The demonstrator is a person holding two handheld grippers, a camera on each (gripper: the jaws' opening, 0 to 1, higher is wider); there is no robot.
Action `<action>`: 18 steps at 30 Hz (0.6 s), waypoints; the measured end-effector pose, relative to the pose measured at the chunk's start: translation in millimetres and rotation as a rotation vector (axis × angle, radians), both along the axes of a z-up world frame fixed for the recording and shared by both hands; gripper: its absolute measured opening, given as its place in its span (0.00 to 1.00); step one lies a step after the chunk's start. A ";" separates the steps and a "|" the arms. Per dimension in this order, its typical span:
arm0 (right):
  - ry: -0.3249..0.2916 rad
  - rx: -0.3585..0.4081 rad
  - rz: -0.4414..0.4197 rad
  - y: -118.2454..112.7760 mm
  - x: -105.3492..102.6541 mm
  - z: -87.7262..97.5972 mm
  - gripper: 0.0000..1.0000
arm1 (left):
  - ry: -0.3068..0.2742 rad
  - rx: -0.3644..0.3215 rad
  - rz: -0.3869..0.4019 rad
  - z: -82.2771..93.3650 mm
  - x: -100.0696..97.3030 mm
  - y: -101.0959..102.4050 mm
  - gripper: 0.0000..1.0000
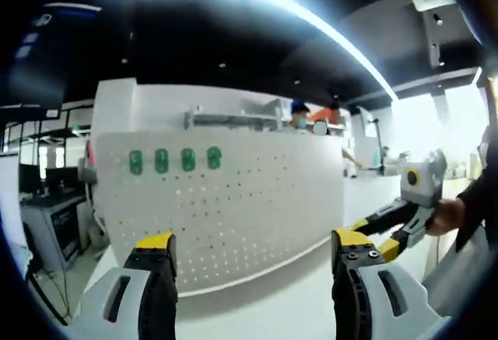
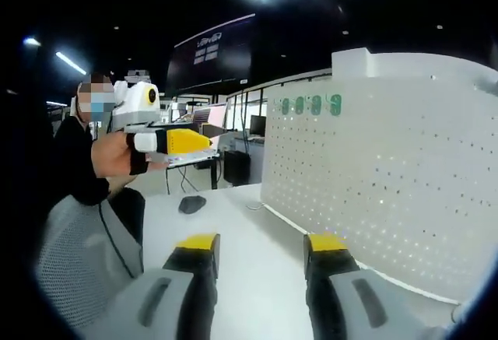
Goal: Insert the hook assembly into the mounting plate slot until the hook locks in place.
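At twelve o'clock above the parted, empty left gripper (image 1: 245, 250), four green hooks (image 1: 174, 159) are seen on the white pegboard (image 1: 233, 208). The right gripper (image 2: 261, 250) is likewise spread and empty. Approach stage is judged; a hook must next be reached.

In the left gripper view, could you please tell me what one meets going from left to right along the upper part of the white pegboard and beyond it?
Four green hooks in a row on the white pegboard → person in a blue cap behind the board → the right gripper, held in a hand.
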State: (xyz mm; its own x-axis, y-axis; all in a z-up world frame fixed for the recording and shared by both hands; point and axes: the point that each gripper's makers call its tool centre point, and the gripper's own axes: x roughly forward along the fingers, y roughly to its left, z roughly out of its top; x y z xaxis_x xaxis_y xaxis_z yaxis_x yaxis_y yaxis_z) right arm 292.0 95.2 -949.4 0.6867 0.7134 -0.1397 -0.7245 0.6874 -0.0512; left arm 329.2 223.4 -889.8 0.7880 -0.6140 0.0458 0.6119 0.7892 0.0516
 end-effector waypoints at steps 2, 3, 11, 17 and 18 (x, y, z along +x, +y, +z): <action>-0.012 0.026 -0.029 -4.3 1.5 7.6 0.43 | 0.002 -0.007 -0.002 -0.9 -2.8 -0.7 0.83; -0.019 0.041 -0.038 -5.6 1.9 11.3 0.44 | 0.004 -0.009 -0.003 -1.8 -4.9 -1.5 0.83; -0.061 0.114 -0.091 -9.6 -0.9 34.2 0.57 | -0.003 -0.030 -0.014 3.1 -14.4 -1.5 0.84; -0.098 0.155 -0.153 -15.2 -4.6 50.2 0.72 | -0.007 -0.052 -0.020 7.4 -17.6 -2.5 0.84; -0.092 0.187 -0.177 -18.4 -4.7 53.7 0.76 | -0.006 -0.055 -0.022 7.7 -18.1 -3.0 0.84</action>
State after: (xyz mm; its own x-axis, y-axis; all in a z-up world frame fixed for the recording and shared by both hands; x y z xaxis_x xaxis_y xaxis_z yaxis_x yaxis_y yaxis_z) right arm 287.3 76.8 -895.8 0.8070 0.5883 0.0520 -0.5900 0.8069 0.0280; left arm 311.1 220.4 -882.1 0.7737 -0.6279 0.0847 0.6292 0.7771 0.0128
